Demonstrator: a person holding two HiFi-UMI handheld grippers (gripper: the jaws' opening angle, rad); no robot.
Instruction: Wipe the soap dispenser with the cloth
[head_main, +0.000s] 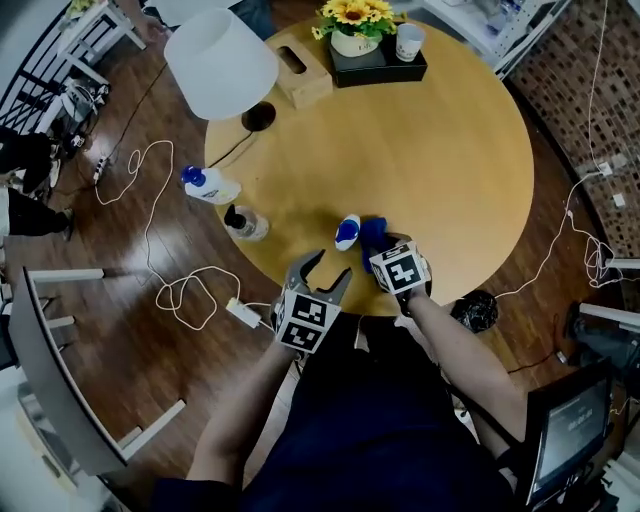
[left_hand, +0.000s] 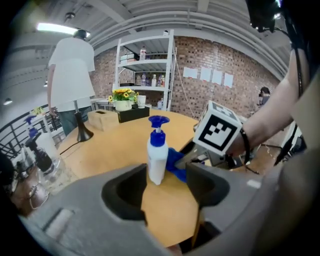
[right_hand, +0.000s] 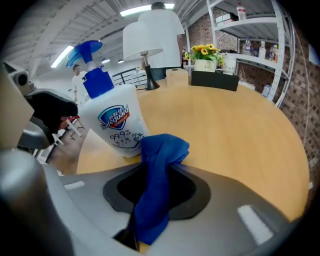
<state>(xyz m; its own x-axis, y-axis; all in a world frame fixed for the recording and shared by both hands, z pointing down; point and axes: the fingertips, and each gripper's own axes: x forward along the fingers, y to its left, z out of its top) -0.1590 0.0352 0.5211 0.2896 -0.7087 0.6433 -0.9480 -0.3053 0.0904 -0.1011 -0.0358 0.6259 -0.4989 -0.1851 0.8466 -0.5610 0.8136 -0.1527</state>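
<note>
Now, cloth (right_hand: 161, 152) tight in right hand-held gripper (right_hand: 159, 194); left hand-held gripper (left_hand: 167, 189) agape before dispenser (left_hand: 157, 161).

The soap dispenser (head_main: 347, 232) stands on the counter (head_main: 450, 160) near its front edge. The cloth (head_main: 374, 233) lies just right of it, between the jaws of the right tool (head_main: 388, 250). The left tool (head_main: 325, 272) hangs before the dispenser, apart from it. Along the far edge stand a lamp (head_main: 220, 62), a box (head_main: 303, 75) and a tray (head_main: 400, 72) bearing flowers (head_main: 355, 12) and a cup (head_main: 409, 41).
</note>
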